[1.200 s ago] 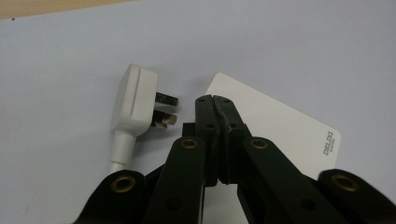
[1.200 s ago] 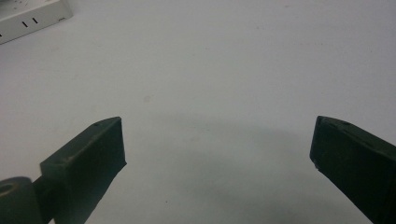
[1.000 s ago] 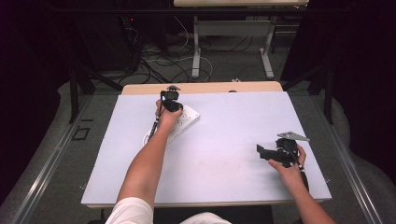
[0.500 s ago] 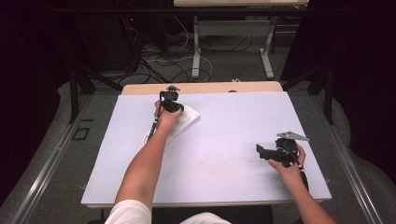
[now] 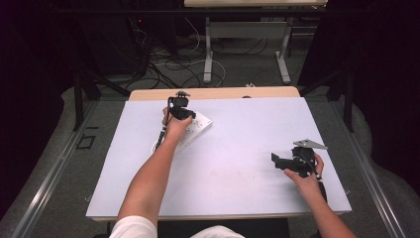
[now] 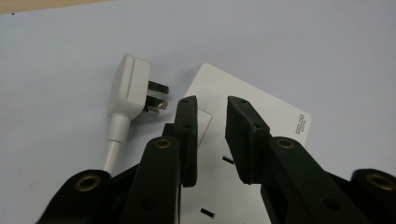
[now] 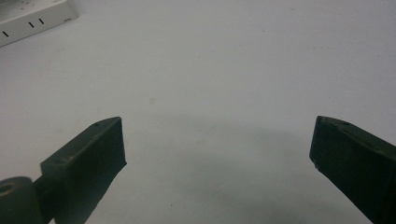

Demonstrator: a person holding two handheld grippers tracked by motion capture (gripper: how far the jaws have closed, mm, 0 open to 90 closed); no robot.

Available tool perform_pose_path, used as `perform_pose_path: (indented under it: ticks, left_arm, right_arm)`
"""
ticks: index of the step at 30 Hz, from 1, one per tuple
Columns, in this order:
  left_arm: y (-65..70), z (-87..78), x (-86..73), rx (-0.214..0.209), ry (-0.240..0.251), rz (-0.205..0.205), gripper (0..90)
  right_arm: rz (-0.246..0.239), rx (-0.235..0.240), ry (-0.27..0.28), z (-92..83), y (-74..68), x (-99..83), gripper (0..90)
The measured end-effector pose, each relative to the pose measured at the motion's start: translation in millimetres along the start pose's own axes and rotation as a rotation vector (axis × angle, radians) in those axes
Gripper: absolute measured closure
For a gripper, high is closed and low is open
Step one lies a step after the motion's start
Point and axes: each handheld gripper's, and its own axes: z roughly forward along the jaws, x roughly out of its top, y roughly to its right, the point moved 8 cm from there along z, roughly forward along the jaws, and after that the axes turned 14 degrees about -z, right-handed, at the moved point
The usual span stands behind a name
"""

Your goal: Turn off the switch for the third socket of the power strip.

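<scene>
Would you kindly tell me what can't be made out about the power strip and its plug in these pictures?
- Power strip, left gripper view: its near half is covered by the left hand-held gripper; the bottom edge cuts it off.
- White plug, left gripper view: its cord leaves behind the jaw, so its end is hidden.
- High view: the hand covers part of the strip; sockets too small to count.
- Right gripper view: the strip is cut off at the top-left corner.

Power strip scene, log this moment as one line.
left claw: opening, empty, over power strip | plug: unplugged, lying beside strip | right claw: open, empty
</scene>
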Motion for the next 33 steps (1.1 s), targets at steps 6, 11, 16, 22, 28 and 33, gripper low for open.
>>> perform_pose_path:
  ticks: [6, 11, 16, 22, 28, 33]
  left_arm:
    - [5.1, -5.4, -0.3, -0.012, 0.003, 0.014, 70.9]
    - [9.5, -10.6, -1.0, -0.022, 0.007, 0.018, 68.5]
    - [10.6, -16.7, -1.2, -0.027, 0.010, 0.027, 66.5]
    - [9.9, -23.5, -2.4, -0.040, 0.012, 0.025, 63.3]
    - [8.0, -30.9, -4.2, -0.044, 0.017, 0.027, 60.4]
    - [8.7, -39.6, -5.3, -0.058, 0.030, 0.032, 58.2]
  right_arm:
    - [-0.004, 0.002, 0.004, 0.2, 0.2, 0.6, 2.8]
    - [-0.002, 0.003, 0.005, 0.3, 0.0, 0.8, 2.8]
    - [-0.007, 0.004, 0.006, 0.7, -0.2, 1.1, 2.8]
    - [-0.009, 0.004, 0.006, 0.7, 0.0, 1.1, 2.9]
    - [-0.011, 0.007, 0.005, 1.3, -0.7, 1.2, 2.9]
    - [-0.012, 0.009, 0.007, 1.3, -1.4, 1.8, 2.9]
